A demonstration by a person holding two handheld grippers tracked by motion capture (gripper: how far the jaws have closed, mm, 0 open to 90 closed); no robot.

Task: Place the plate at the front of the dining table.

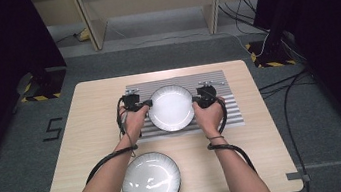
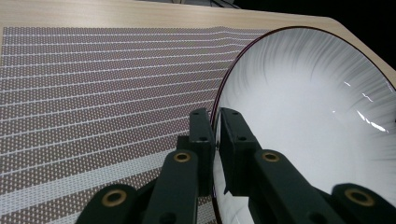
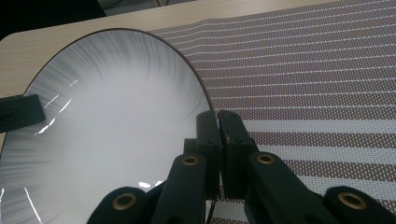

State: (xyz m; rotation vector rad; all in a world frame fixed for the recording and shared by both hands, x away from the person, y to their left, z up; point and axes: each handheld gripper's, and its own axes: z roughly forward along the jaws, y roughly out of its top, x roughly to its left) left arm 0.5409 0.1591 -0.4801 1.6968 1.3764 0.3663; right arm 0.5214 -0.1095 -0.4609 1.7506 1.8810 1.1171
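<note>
A grey carpeted floor with trailing cables surrounded the pale wooden bench, and a striped woven mat lay across the bench's far half. On that mat sat a white plate, gripped from both sides. The left tool was clamped on the plate's left rim, its jaws closed over the thin dark edge, one inside the well and one outside. The right tool was clenched on the opposite rim in the same way.

The plate looked glazed and stiff, probably ceramic, so it was likely to be fairly heavy, slick and breakable. The rim was the only part thin enough to pinch, and two opposed grips there kept the load level; a single grip would probably have let it tilt or slip. Whether the plate was resting on the mat or lifted just clear of it could not be told from these views.

A second plate lay near the front edge, between the forearms and well apart from the first. Bare bench lay open to the left and right of the mat, though the mat's rippled far end might catch a dragged rim.
</note>
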